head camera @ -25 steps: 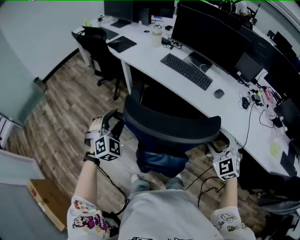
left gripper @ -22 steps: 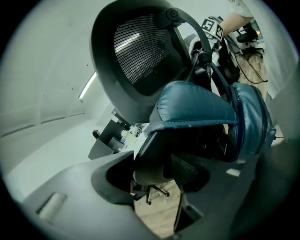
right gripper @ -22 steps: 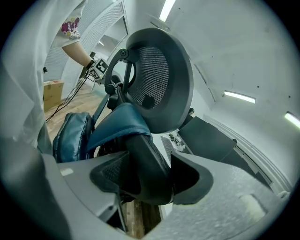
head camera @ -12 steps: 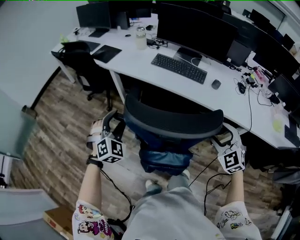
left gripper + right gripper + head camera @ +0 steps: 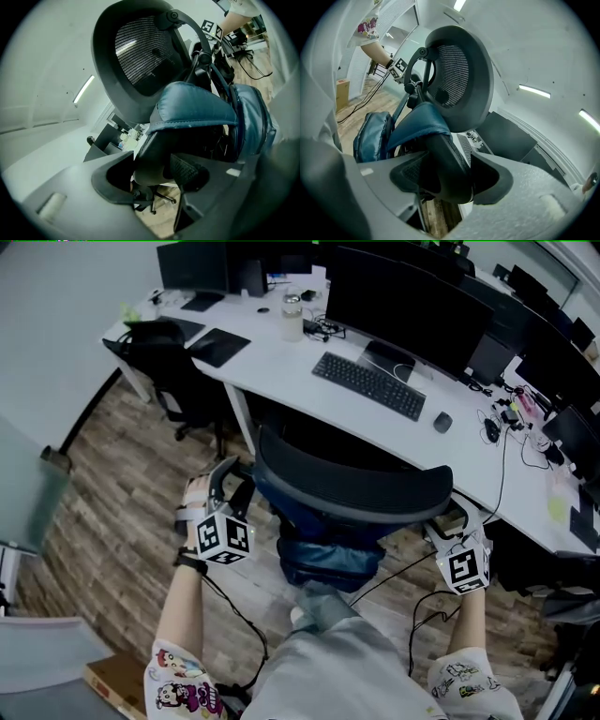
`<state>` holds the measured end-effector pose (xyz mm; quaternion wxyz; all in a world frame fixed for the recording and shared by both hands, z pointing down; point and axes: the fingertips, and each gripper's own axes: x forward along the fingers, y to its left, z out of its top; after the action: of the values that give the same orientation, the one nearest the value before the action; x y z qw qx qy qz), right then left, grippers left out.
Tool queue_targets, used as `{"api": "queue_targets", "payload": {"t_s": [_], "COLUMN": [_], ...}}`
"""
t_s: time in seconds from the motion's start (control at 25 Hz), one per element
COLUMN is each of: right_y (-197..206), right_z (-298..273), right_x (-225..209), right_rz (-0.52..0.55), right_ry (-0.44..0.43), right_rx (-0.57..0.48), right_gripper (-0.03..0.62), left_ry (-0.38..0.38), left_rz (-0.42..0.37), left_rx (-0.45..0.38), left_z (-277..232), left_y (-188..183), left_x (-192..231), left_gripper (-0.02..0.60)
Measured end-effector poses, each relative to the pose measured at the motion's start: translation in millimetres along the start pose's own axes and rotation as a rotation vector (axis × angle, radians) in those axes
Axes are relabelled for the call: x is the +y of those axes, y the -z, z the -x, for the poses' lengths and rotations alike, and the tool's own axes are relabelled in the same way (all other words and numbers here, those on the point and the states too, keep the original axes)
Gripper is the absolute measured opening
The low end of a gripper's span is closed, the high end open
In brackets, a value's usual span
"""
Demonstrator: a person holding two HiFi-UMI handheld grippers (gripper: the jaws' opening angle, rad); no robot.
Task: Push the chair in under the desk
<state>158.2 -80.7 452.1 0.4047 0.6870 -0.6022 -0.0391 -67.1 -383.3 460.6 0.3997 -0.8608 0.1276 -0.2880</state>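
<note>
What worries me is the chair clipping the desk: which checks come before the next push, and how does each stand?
1. Left gripper closed on the chair's dark frame: ok.
2. Right gripper closed on the frame's other side: ok.
3. Space under the desk ahead of the chair free: cannot tell, it is dark there.
4. Cable clear of the chair's base: cannot tell, the base is hidden.
5. Keyboard and mouse back from the desk's near edge: ok.
6. Second chair off to the side, out of the path: ok.
</note>
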Motion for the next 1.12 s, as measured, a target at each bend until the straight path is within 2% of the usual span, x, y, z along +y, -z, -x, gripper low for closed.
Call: {"api": "queue_targets", "payload": {"t_s": [0.84,1.12], "right_y": [-13,-17], "right_z": [-53,-65], "right_x": [-31,-38], "right_rz": [0.011,0.004], "right_ry": [-0.005,0.013], "right_rx": [-0.030,-0.015], "right_gripper": [0.267,0.267], "left_ry": [-0.010,-0.005], "left_rz": [0.024,0.018], "left_rx": [0.012,-0.008], "left_z": [-48,-64], "left_y": [10,13], "left_x": [40,52], "left_gripper": [0.253,0.255]}}
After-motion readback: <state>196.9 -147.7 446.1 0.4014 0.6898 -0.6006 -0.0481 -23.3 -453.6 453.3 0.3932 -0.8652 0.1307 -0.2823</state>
